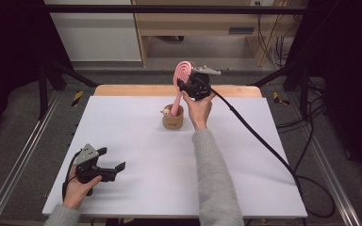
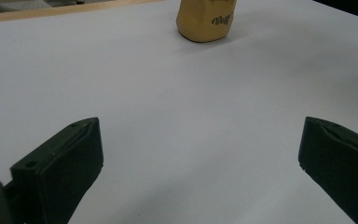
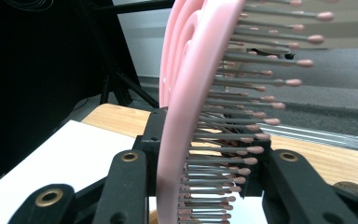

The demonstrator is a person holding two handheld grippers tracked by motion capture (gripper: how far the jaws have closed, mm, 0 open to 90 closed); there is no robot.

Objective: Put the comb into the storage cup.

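A pink hairbrush point(image 1: 180, 84) stands with its handle down in a tan cup point(image 1: 173, 118) near the far middle of the white table point(image 1: 136, 155). My right gripper point(image 1: 187, 86) is shut on the brush just below its head, above the cup. In the right gripper view the pink frame point(image 3: 186, 112) and its grey bristles sit between the two black jaws. My left gripper point(image 1: 111, 160) rests open at the table's near left, nothing between its fingers point(image 2: 65, 163). The cup point(image 2: 206, 19) shows far ahead in the left gripper view.
A small figure-like object point(image 1: 165, 112) also pokes from the cup. A black cable point(image 1: 259, 136) trails from the right gripper across the table's right side. A wooden strip point(image 1: 136, 90) borders the far edge. Metal rails run along both sides.
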